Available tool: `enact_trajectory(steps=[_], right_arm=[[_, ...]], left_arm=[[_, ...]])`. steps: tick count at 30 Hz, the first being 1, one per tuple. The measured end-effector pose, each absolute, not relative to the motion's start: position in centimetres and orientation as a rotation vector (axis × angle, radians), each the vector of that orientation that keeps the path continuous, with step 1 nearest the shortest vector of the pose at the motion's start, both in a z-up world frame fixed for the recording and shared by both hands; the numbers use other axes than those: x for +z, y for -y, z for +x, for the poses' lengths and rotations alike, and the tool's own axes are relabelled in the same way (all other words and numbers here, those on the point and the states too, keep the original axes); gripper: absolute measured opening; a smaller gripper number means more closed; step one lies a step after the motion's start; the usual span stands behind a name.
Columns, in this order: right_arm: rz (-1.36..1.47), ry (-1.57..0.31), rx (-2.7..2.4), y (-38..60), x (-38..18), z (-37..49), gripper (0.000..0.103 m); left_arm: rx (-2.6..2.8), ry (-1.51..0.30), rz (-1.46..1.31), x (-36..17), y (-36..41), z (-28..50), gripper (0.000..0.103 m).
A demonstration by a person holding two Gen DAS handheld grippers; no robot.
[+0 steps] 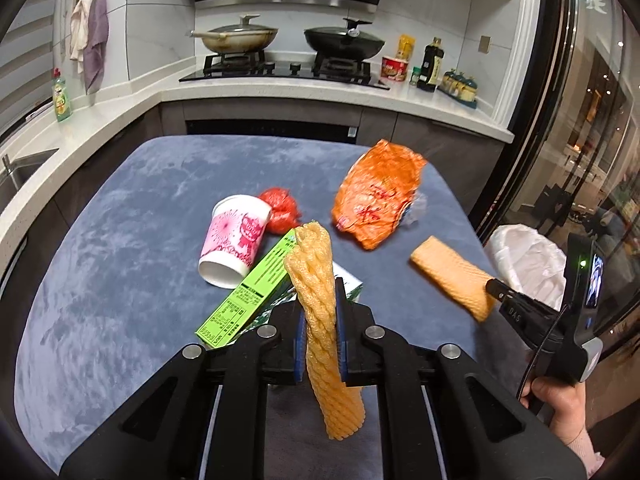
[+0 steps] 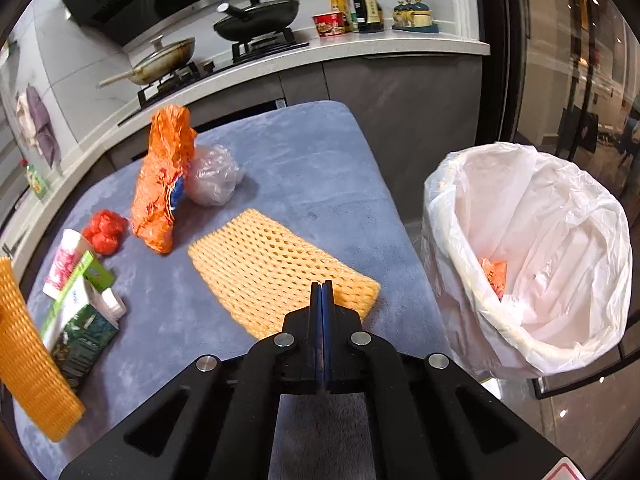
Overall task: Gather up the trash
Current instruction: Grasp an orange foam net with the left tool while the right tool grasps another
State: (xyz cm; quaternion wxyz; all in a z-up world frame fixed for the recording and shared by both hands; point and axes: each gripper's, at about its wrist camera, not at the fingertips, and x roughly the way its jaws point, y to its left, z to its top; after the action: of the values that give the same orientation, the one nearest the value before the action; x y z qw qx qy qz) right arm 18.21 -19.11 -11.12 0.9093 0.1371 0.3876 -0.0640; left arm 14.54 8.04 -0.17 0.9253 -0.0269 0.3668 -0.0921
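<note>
Left gripper (image 1: 320,322): its jaws are pinching one yellow foam net sleeve (image 1: 316,312) about its middle, and the sleeve is standing nearly upright between them, lifted off the table.

Right gripper (image 2: 322,312): its jaws are pressing together on the near edge of a second foam net (image 2: 276,276); in the left wrist view that net is hanging clear of the cloth, out toward the table's right edge.

Green carton (image 1: 256,284): it is lying just behind the left gripper, touching the paper cup (image 1: 236,240), which is resting on its side.

Red plastic wad (image 1: 280,210): it is sitting right behind the cup.

Orange snack bag (image 1: 376,196): it is standing crumpled farther back, with a clear plastic bag (image 2: 214,180) bunched against its far side.

Blue-grey table (image 1: 120,240): five loose pieces are waiting on it, so it looks as if more is left than done.

Lined bin (image 2: 532,256): it is standing off the table's right side, near the right gripper, and is already holding some orange scrap (image 2: 494,276) low inside.

Progress: probably early to midway; both nets are gripped but neither is over the bin yet, and the right one is looking closer to dropping.
</note>
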Motion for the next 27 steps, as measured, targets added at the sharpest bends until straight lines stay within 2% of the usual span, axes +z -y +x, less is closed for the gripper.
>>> enact_trajectory(steps=[1,4,8,12,14,15,16,17,19,27], right_arm=[[0.296,-0.803,-0.128,19.3,-11.1,18.1,0.018],[0.305,-0.799,-0.127,19.7,-11.1,17.6,0.033],[0.302,-0.821,-0.137,19.9,-12.0,18.3,0.042],[0.349,-0.845,-0.125,20.3,-13.2,19.1,0.043],[0.356,-0.839,-0.123,20.3,-13.3,19.4,0.043],[0.351,-0.839,-0.123,20.2,-13.3,19.6,0.039],[0.349,-0.839,-0.118,20.2,-13.3,19.6,0.03],[0.351,-0.837,-0.106,20.1,-13.2,19.7,0.026],[0.33,-0.832,-0.105,19.9,-12.7,19.7,0.011],[0.332,-0.731,-0.077,20.0,-8.4,17.7,0.01]], left_arm=[[-0.191,-0.747,-0.058,0.1,-8.0,14.4,0.011],[-0.204,-0.734,-0.064,0.7,-7.8,14.1,0.011],[-0.215,-0.733,-0.067,0.9,-7.3,14.3,0.011],[-0.222,-0.739,-0.066,0.7,-6.8,14.7,0.011],[-0.225,-0.743,-0.064,0.5,-6.5,14.9,0.011],[-0.225,-0.744,-0.063,0.5,-6.4,15.0,0.011],[-0.228,-0.747,-0.063,0.4,-6.2,15.1,0.011],[-0.228,-0.748,-0.063,0.4,-6.0,15.1,0.011],[-0.23,-0.748,-0.059,0.3,-5.8,15.2,0.011],[-0.243,-0.733,-0.053,1.1,-5.0,15.0,0.011]])
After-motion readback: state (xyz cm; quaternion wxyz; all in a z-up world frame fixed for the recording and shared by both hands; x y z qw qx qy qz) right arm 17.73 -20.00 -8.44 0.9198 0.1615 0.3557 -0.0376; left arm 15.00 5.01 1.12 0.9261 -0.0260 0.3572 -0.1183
